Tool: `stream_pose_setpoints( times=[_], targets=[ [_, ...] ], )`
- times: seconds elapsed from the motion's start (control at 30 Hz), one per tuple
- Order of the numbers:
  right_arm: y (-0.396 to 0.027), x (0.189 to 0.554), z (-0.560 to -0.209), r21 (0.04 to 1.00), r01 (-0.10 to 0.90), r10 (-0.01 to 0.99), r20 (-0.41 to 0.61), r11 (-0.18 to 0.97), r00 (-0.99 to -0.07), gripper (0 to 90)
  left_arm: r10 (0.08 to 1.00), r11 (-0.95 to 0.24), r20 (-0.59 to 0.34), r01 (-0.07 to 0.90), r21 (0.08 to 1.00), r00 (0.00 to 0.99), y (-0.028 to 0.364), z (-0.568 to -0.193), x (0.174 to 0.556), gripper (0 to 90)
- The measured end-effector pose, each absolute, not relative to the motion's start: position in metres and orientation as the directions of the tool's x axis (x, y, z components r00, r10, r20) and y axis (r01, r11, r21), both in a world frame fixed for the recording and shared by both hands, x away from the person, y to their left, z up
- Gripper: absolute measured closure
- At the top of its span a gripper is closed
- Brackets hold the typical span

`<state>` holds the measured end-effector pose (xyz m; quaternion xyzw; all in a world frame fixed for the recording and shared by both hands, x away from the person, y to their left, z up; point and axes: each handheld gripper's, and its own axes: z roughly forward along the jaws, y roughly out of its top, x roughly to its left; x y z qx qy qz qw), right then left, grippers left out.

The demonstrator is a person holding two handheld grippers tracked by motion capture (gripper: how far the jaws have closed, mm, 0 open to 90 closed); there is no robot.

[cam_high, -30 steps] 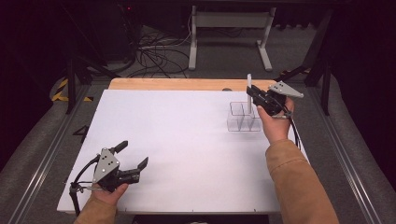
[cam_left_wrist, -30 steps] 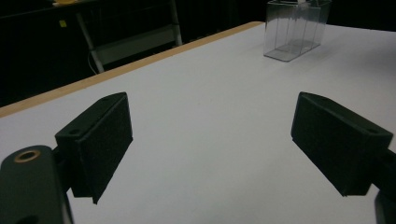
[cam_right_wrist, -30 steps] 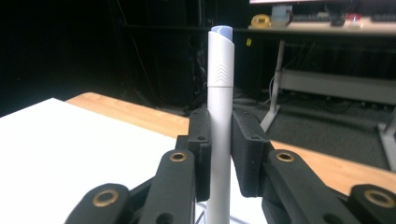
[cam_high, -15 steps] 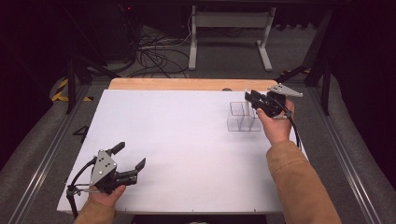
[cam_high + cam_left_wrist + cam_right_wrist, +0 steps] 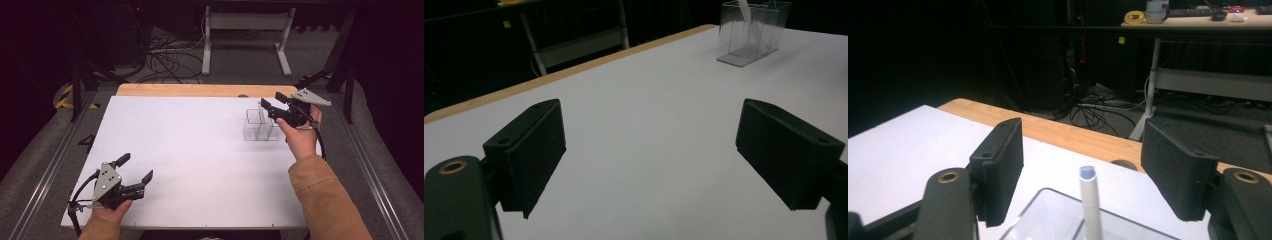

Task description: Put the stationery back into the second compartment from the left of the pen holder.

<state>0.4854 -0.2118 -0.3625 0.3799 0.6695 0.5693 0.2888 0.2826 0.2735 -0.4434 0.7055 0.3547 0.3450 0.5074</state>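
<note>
Although the white stick (image 5: 1090,205) now stands upright in the clear plastic holder (image 5: 261,126), the right gripper (image 5: 272,101) hovers just above it, at the far right of the white table (image 5: 190,150). Its jaws have just been opening, and in the right gripper view they stand apart on either side of the stick's blue-tipped top without pressing on it, so the stick looks released and resting in a compartment of the holder; which compartment it sits in I cannot tell for sure. The left gripper (image 5: 136,169) rests near the front left corner of the table, well apart from the holder, with its jaws spread wide and nothing between them.

Judging from this, the placing step seems done: the stick is in the holder and let go. What appears left is for the right hand to pull up and away without knocking the stick or the light holder. No other loose item lies on the table, so little more seems to remain.
</note>
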Motion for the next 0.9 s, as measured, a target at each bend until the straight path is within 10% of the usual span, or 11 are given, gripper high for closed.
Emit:
stream_pose_setpoints(
  times=[0.9],
  targets=[
    [-0.209,0.44,-0.344,0.98,0.149,0.764,-0.004,0.131,-0.645,26.9,0.85,-0.236,0.128,0.151,0.96,0.511,0.273,-0.443,0.283,13.4]
  ],
)
